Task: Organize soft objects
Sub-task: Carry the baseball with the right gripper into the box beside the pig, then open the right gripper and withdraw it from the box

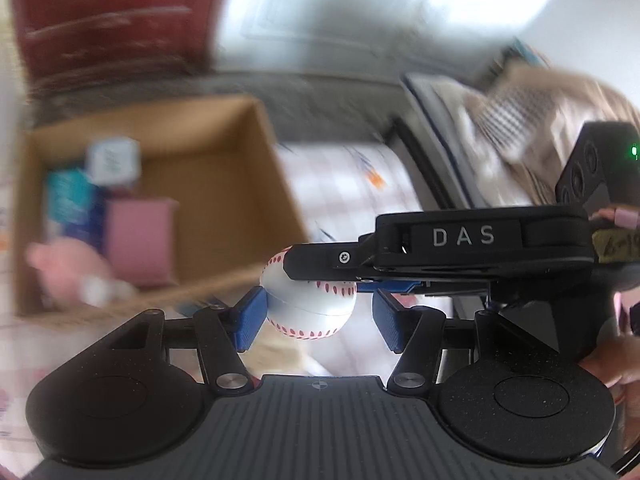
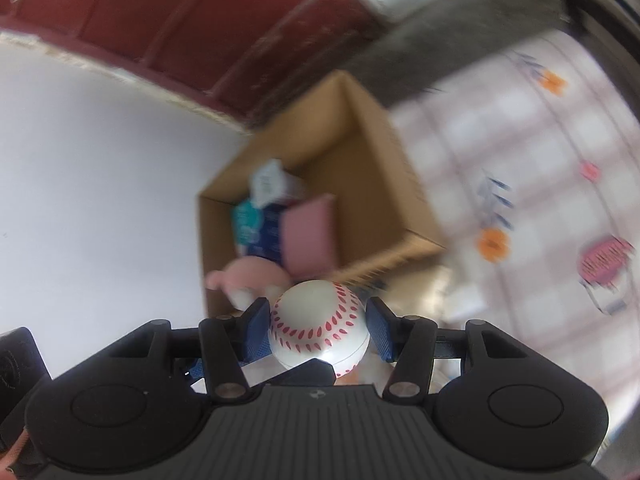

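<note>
A white soft baseball with red stitching (image 1: pixel 310 304) (image 2: pixel 320 328) is in the air between both grippers. My right gripper (image 2: pixel 318 328) is shut on it; in the left wrist view its black finger (image 1: pixel 340 266) lies across the ball's top. My left gripper (image 1: pixel 318 316) is open around the ball: its left pad touches it, its right pad stands apart. An open cardboard box (image 1: pixel 224 184) (image 2: pixel 360 152) sits ahead on the checked cloth. It holds a pink plush toy (image 1: pixel 68 268) (image 2: pixel 248 276), a pink block (image 1: pixel 140 236) (image 2: pixel 308 236) and blue and white packs (image 1: pixel 80 200).
The box stands on a checked tablecloth (image 2: pixel 520 152) with orange and pink prints. A dark red door (image 2: pixel 200 20) and a white wall (image 2: pixel 100 180) are behind. Cloth and a checked item are heaped (image 1: pixel 512 120) at the right of the left wrist view.
</note>
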The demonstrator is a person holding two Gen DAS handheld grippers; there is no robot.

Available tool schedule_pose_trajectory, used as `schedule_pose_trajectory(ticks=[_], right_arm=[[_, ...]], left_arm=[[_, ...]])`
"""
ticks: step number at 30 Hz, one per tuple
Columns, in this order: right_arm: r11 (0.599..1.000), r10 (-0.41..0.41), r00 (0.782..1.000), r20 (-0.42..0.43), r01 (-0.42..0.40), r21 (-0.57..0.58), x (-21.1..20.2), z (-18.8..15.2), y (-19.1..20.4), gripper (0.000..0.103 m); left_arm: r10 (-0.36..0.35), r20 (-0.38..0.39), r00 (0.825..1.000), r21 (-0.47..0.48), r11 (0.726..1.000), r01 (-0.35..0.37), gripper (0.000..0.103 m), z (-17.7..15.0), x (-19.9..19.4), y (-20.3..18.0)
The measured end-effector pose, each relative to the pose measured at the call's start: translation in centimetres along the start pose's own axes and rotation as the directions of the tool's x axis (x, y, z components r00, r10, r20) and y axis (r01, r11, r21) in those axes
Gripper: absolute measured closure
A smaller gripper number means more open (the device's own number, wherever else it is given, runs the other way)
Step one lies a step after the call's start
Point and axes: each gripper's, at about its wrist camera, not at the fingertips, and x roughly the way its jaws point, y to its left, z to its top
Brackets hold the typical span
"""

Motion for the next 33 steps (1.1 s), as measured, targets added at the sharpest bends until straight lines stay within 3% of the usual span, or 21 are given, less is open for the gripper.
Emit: schedule_pose_trajectory(ticks=[7,15,22,28,33], right_arm=[[0.995,0.068,0.994,-0.085,-0.074,-0.073,7.7,3.9,4.3,0.047],[0.998,0.055,0.971,-0.234,-0.051,0.022,16.1,5.9,2.6,0.047],[0.998,-0.032,0.940,-0.339,0.046,0.031,20.4,5.8,2.0,0.047],[0.989,-0.147,0.905,-0.398,0.142,-0.042,22.8,6.0,2.3,0.047],[0.979,-0.200,0.886,-0.419,0.171,-0.107,24.9,5.8,2.9,0.044]], left_arm=[[0.084,0.031,0.996,-0.112,0.990,-0.080,0.046,2.4,1.1,6.7],[0.114,-0.072,0.991,-0.144,0.982,-0.124,0.046,2.8,5.2,11.0],[0.133,-0.107,0.985,-0.143,0.979,-0.148,0.043,2.3,5.2,12.1],[0.137,-0.119,0.983,-0.148,0.977,-0.154,0.042,2.2,5.0,12.9],[0.141,-0.118,0.983,-0.151,0.976,-0.159,0.042,2.1,4.7,13.2]])
